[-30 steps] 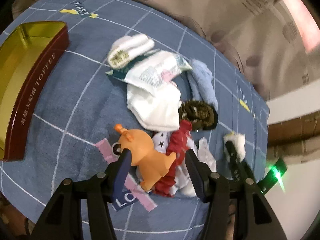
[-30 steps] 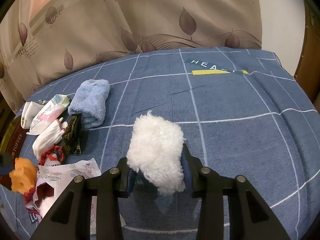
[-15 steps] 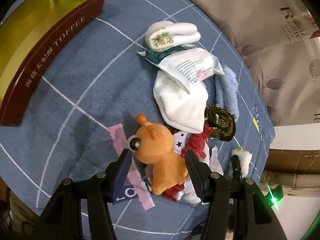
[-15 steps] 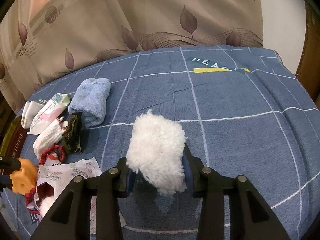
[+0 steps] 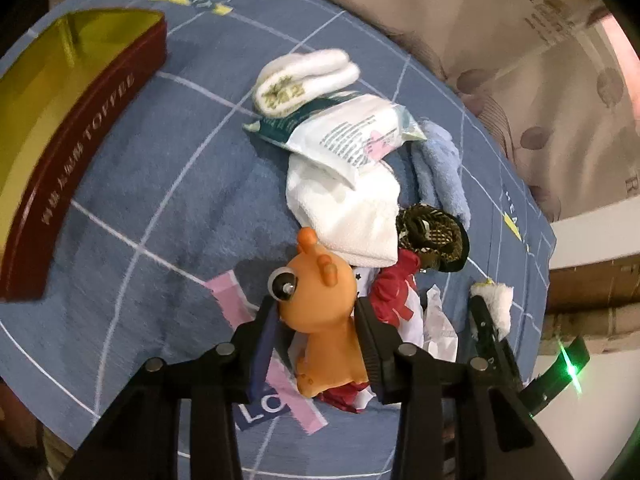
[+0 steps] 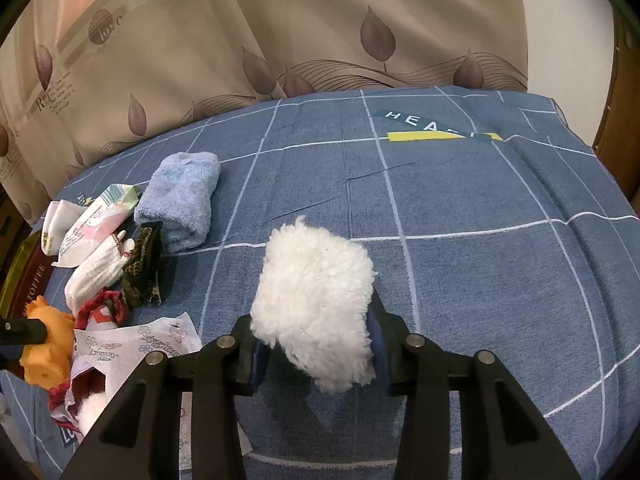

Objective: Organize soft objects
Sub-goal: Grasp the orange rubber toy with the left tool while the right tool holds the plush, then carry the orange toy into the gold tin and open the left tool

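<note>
Both grippers loaded: orange toy in my left, white fluff in my right.

My left gripper (image 5: 316, 320) has just been closing and now pinches the orange toy (image 5: 320, 312) at the near edge of the blue cloth (image 5: 168, 200); it is squat, big-eyed and looks rubbery. My right gripper (image 6: 316, 344) clamps the white fluffy pad (image 6: 316, 300) above the cloth's middle. I judge this the pick-up step (lifting comes next), then a carry to the toffee tin (image 5: 60, 152) at the cloth's left edge, clear of the piled white towel (image 5: 344, 208).
</note>
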The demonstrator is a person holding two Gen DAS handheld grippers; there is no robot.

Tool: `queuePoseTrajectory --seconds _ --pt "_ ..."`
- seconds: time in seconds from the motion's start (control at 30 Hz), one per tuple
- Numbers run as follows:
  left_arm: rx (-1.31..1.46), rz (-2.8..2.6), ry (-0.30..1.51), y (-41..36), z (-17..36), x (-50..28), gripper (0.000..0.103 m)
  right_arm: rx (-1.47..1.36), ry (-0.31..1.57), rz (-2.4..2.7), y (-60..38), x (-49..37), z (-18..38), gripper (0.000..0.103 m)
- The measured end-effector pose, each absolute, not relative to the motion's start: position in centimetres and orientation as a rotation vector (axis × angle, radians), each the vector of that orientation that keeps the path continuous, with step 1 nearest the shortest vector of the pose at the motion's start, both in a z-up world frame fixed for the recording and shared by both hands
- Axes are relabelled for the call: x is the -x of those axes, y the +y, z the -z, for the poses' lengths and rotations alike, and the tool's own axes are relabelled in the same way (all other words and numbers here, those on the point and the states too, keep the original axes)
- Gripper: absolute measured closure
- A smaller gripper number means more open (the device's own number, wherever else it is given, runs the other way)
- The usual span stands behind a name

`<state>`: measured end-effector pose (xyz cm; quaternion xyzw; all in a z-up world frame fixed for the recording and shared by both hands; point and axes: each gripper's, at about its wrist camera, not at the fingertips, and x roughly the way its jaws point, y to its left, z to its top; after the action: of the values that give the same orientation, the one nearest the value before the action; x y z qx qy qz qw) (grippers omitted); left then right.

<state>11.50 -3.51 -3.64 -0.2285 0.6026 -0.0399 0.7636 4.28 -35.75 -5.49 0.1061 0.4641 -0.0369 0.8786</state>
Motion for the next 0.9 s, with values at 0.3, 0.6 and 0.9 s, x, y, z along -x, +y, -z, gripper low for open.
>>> queuePoseTrajectory --seconds 0.3,0.6,0.9 --pt "0.385 0.129 1.252 -3.4 1.6 -10.8 0.064 -0.225 0.97 0.076 -35.8 -4.3 5.6 0.063" --pt "0.243 0.139 1.181 -1.4 -0.6 -10.2 0.064 -0.225 0.97 0.076 -35.8 -4.3 5.6 0.063" --pt "0.131 0.057 1.081 3.7 -3.2 -10.3 0.064 -0.213 0.974 0.081 -35.7 -4.4 5.7 0.063"
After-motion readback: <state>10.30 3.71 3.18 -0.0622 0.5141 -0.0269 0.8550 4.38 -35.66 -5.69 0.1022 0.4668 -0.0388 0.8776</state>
